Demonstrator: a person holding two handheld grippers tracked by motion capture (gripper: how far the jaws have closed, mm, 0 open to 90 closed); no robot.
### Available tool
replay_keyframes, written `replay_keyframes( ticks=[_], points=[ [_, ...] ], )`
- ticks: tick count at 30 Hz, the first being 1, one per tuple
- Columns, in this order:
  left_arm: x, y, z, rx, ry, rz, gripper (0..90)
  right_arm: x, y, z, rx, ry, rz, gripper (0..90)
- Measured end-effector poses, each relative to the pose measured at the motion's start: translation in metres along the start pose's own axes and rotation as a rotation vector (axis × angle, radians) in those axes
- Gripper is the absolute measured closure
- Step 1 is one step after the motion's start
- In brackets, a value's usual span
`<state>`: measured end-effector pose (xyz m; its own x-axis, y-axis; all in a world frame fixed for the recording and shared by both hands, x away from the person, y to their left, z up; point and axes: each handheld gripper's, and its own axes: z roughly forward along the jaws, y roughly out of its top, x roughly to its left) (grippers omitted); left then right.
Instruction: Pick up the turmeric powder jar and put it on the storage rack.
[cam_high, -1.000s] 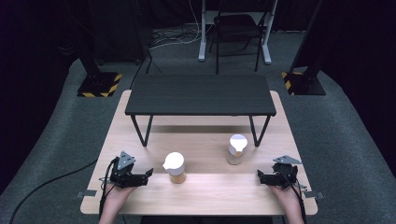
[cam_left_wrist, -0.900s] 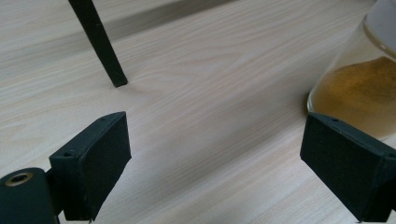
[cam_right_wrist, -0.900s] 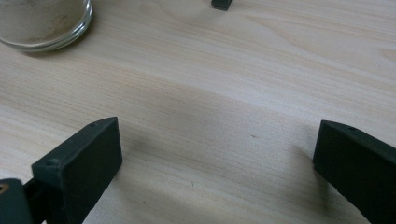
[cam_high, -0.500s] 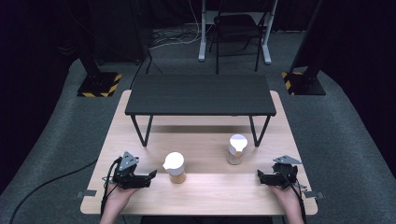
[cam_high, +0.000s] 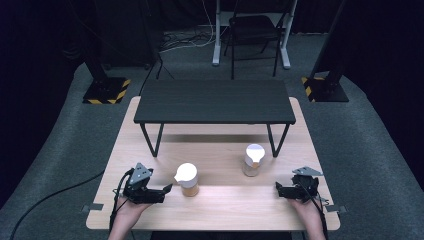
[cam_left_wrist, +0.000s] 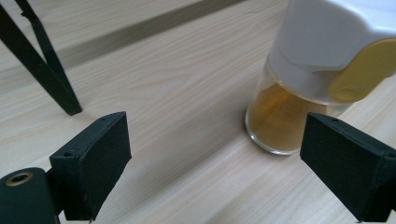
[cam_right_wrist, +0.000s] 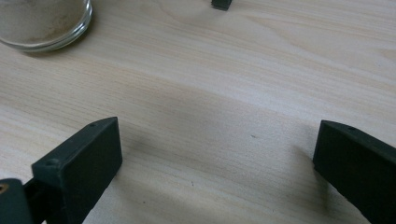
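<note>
Two glass spice jars with white lids stand on the wooden table (cam_high: 220, 210). The left jar (cam_high: 187, 179) holds orange-brown powder and has a yellow flap on its lid (cam_left_wrist: 359, 70); its glass body (cam_left_wrist: 280, 116) is close ahead and to the right of my left gripper (cam_left_wrist: 215, 163). My left gripper (cam_high: 166, 192) is open, just left of that jar, not touching it. The right jar (cam_high: 253, 160) holds paler powder; its base (cam_right_wrist: 44, 23) sits at the upper left of the right gripper view. My right gripper (cam_high: 280, 190) is open over bare wood (cam_right_wrist: 215, 154).
A low black bench (cam_high: 215, 101) stands across the far half of the table; one leg (cam_left_wrist: 42, 65) is near the left gripper, and a foot (cam_right_wrist: 220, 3) lies ahead of the right one. Beyond the table are a chair (cam_high: 252, 30) and striped stand bases (cam_high: 105, 91).
My left gripper has edged right toward the left jar. The right gripper and both jars have stayed put.
</note>
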<state>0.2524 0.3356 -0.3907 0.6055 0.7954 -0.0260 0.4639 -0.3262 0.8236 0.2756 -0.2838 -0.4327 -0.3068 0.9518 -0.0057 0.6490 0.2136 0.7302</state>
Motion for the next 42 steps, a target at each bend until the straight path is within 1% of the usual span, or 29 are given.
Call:
replay_keyframes(
  ticks=[3,5,9,11,22,28,35,42],
  points=[
    [-0.001,0.001,0.000,0.000,-0.009,0.003,8.1,0.000,0.000,0.000,0.000,0.000,0.000,0.2],
    [0.000,0.001,0.000,-0.009,-0.029,-0.005,8.1,0.000,0.000,0.000,0.000,0.000,0.000,0.2],
    [-0.003,0.002,0.001,-0.012,-0.035,0.004,8.1,0.000,0.000,0.000,0.000,0.000,0.000,0.2],
    [-0.006,0.004,0.001,-0.011,-0.042,0.015,8.1,0.000,0.000,0.000,0.000,0.000,0.000,0.2],
    [-0.013,0.008,0.005,-0.010,-0.069,0.039,8.1,0.000,0.000,0.000,0.000,0.000,0.000,0.1],
    [-0.017,0.009,0.011,-0.009,-0.082,0.044,8.1,0.000,0.000,0.000,0.000,0.000,0.000,0.2],
    [-0.026,0.009,0.021,-0.010,-0.086,0.060,8.3,0.000,0.000,0.000,0.000,0.000,0.000,0.2],
    [-0.032,0.007,0.028,-0.025,-0.077,0.055,8.8,0.000,0.000,0.000,0.000,0.000,0.000,0.2]
  ],
)
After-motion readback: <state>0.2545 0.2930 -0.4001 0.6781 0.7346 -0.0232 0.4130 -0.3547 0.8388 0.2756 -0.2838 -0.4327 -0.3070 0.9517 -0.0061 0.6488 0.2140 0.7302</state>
